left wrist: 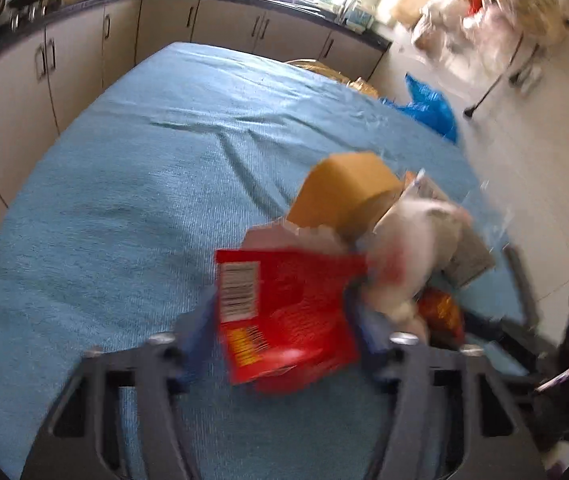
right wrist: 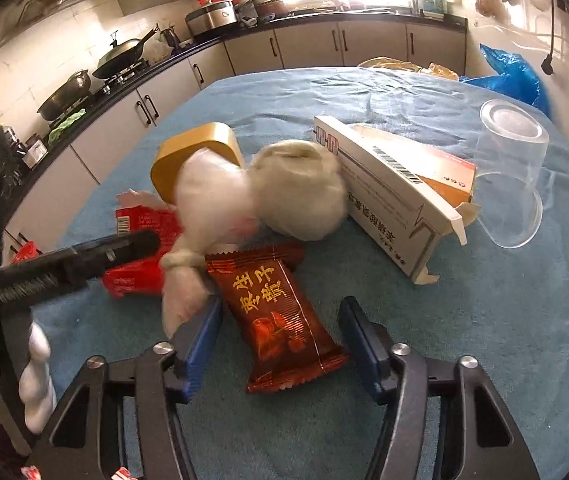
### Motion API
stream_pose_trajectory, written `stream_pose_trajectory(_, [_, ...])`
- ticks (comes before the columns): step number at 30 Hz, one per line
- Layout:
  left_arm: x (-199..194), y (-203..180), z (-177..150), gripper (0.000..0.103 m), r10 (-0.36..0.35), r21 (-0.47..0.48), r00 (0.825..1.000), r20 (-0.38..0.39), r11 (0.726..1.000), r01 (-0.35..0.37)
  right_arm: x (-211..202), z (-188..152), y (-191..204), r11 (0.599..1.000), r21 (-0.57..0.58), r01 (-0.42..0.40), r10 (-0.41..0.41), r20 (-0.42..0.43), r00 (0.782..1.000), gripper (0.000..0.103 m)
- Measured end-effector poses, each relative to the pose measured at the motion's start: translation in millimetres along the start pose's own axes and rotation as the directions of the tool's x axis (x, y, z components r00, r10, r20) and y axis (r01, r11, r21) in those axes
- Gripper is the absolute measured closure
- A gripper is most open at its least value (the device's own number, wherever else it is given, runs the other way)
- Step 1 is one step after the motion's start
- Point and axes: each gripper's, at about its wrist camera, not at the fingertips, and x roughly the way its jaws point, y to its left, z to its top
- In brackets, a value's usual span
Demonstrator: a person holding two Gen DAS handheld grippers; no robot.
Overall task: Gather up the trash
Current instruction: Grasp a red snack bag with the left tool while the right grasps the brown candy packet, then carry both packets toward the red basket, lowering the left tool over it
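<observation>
A pile of trash lies on the blue cloth table (right wrist: 484, 340). In the right wrist view my right gripper (right wrist: 280, 344) is open, its blue fingers either side of a brown snack wrapper (right wrist: 280, 320). Behind it lie a knotted white plastic bag (right wrist: 252, 204), a gold box (right wrist: 192, 156), a white carton (right wrist: 396, 188) and a red packet (right wrist: 140, 240). In the left wrist view my left gripper (left wrist: 284, 320) is open around the red packet (left wrist: 284, 312), which looks blurred. The left gripper also shows at the left of the right wrist view (right wrist: 84, 256).
A clear plastic cup (right wrist: 512, 172) lies on its side at the table's right. A blue plastic bag (right wrist: 512, 72) sits at the far right corner. Kitchen cabinets (right wrist: 164, 100) and a counter with woks run along the left and back.
</observation>
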Motion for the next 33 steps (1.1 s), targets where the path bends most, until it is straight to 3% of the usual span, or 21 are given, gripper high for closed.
stream_pose_trajectory(1, [-1,-2,-2,0.073,0.021,0.012,1.000,0.001,1.000,-0.021,-1,-1,-1,1.000,0.008,-0.001,0.001,-0.005,1.000,0.065])
stream_pose_trajectory(2, [-2,-2,-4,0.083,0.028,0.010,1.000,-0.003,1.000,-0.028,-2,0,-3,1.000,0.022,-0.007,0.007,-0.009,1.000,0.066])
stream_pose_trajectory(7, [-21,5,-11,0.095,-0.015,-0.052,1.000,0.025,0.999,0.017,-11,-6,-12,0.994,0.092,-0.053,0.055,-0.021,0.998,0.068])
stream_pose_trajectory(14, [-52,-5,-26,0.099,-0.027,-0.028,0.997,0.074,0.999,0.029,-36,-31,-12,0.991,0.112,-0.077,0.079,-0.006,0.997,0.068])
stream_pose_trajectory(20, [-59,-18,-45,0.099,-0.064,0.035,0.997,0.037,0.997,0.063,-54,-54,-16,0.986,0.138,-0.095,0.097,-0.004,0.995,0.068])
stream_pose_trajectory(22, [-60,-21,-52,0.096,-0.052,0.051,0.998,0.029,0.997,0.050,-56,-60,-18,0.984,0.149,-0.100,0.102,-0.004,0.995,0.068])
stream_pose_trajectory(23, [-61,-21,-55,0.089,-0.042,0.058,0.999,0.028,0.997,0.041,-58,-63,-19,0.983,0.155,-0.102,0.104,-0.004,0.995,0.068])
stream_pose_trajectory(27, [-69,-19,-61,0.048,0.002,0.060,0.998,0.064,0.998,-0.006,-60,-69,-25,0.980,0.168,-0.109,0.111,-0.003,0.994,0.068])
stream_pose_trajectory(30, [-69,-14,-57,0.035,0.043,0.050,0.994,0.101,0.998,-0.048,-62,-75,-29,0.978,0.174,-0.118,0.119,0.002,0.993,0.068])
stream_pose_trajectory(33, [-53,-11,-44,0.035,0.066,0.051,0.994,0.085,0.996,-0.071,-64,-77,-29,0.977,0.173,-0.124,0.125,0.007,0.992,0.068])
